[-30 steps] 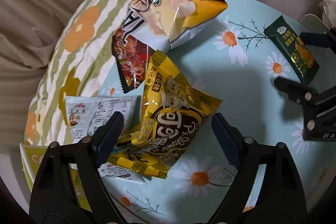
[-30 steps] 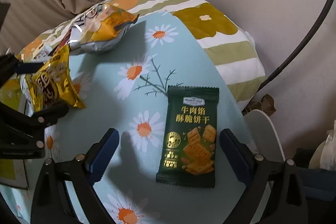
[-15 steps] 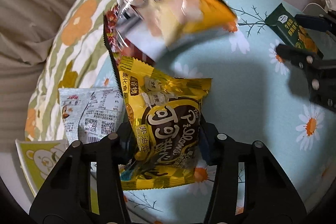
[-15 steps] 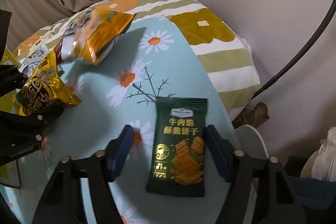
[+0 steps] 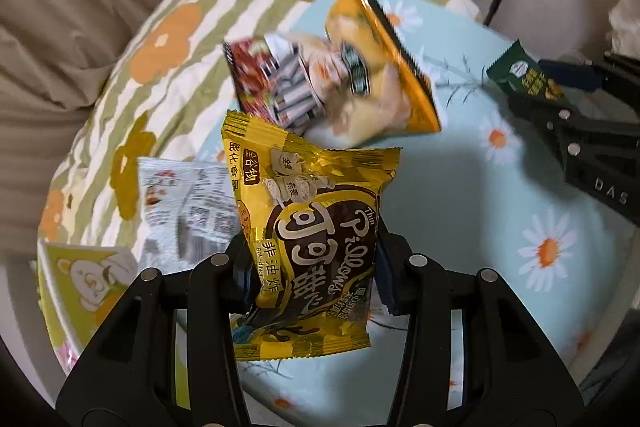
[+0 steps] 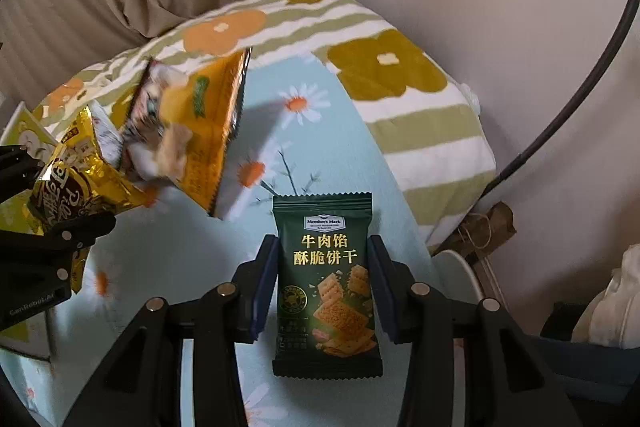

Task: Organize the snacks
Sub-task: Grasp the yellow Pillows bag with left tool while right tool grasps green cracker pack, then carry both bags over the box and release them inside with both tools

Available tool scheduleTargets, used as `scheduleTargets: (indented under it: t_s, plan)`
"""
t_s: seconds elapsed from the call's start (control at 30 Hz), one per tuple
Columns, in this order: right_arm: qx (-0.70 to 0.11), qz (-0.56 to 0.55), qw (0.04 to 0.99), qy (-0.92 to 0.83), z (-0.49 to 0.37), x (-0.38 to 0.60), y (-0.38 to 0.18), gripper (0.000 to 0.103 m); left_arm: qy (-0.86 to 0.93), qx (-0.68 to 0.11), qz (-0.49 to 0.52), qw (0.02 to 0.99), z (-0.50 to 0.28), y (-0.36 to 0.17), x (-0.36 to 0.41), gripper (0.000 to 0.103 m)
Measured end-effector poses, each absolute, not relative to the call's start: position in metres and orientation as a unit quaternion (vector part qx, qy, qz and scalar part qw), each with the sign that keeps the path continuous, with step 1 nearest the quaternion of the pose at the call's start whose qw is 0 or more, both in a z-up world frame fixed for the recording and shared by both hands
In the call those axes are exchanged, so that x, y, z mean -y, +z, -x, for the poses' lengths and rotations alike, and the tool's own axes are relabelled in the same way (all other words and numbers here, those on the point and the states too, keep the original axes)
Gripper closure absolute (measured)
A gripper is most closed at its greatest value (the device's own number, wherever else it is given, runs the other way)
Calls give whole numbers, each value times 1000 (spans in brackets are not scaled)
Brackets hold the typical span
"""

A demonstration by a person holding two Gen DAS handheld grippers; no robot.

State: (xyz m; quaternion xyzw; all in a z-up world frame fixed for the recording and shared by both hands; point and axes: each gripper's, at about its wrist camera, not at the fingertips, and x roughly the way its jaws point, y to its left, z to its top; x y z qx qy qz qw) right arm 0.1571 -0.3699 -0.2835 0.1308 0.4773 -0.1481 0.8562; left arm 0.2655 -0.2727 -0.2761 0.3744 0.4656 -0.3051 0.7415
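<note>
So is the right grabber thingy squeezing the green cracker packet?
Touching. The right wrist view shows the right hand-held gripper closed on the green cracker packet, with both blue pads pressed against its side edges and no gap either side.

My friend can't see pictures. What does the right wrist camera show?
The right gripper is shut on a dark green cracker packet over a daisy-print cloth. At the left, the left gripper holds a yellow snack bag, with an orange bag blurred beside it.
</note>
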Motion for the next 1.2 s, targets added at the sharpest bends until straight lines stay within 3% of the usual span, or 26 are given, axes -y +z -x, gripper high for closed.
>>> scheduleTargets:
  t_s: [0.33,0.73,1.2]
  plan:
    - [-427,-99,893,-104,-163,345,-207,63,-278,-446,-283,802,-260,-198,230,61]
    - [-369,-48,925,75,-208,226,-112,63,-159,-425,-155,877,-261,-118,94,61]
    - [-383,-25,895,230,-236,76,-104,63,-32,-454,-31,890,-248,-121,-88,61]
